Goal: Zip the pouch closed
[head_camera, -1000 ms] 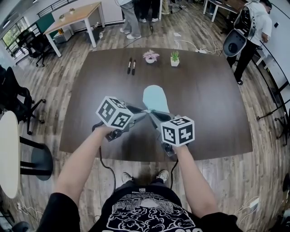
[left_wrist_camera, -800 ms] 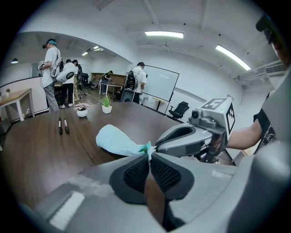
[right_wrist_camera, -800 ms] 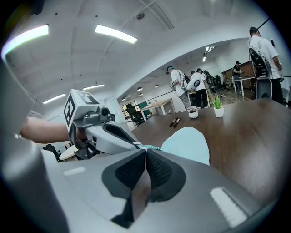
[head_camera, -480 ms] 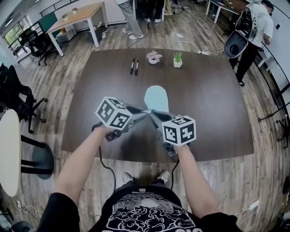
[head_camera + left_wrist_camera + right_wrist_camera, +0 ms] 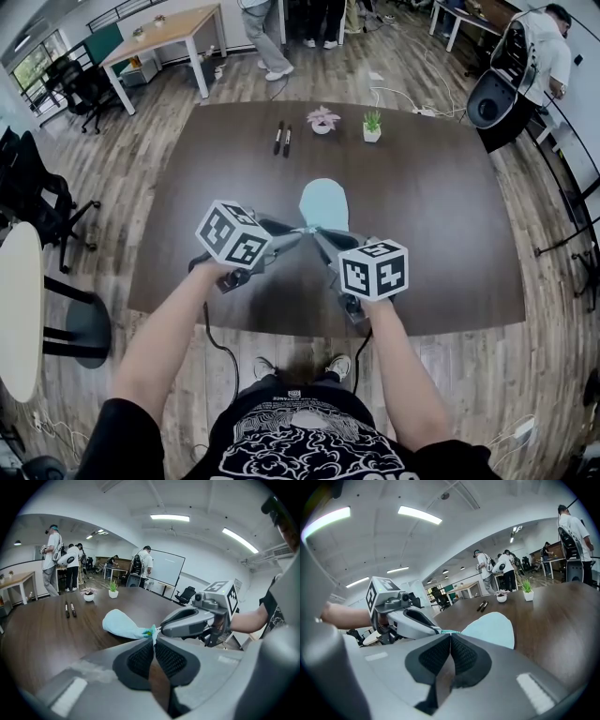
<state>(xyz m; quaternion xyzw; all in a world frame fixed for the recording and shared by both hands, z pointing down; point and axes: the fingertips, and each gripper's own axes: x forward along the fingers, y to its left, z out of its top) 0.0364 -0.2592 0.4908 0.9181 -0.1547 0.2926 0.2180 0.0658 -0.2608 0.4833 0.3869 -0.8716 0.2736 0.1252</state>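
My left hand-held gripper [image 5: 302, 232] and right hand-held gripper [image 5: 319, 233] both pinch the six-o'clock end of the pale-blue fabric pouch [image 5: 324, 201] on the dark wooden counter [image 5: 450, 206]; it looks light and floppy, best held taut beside the zip.

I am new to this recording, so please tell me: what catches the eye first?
The left hand-held gripper and the right hand-held gripper, each with a black-and-white marker cube, meet with jaws shut on the near end of a light blue pouch in the middle of the dark table. Near its far edge lie two pens beside two potted plants.
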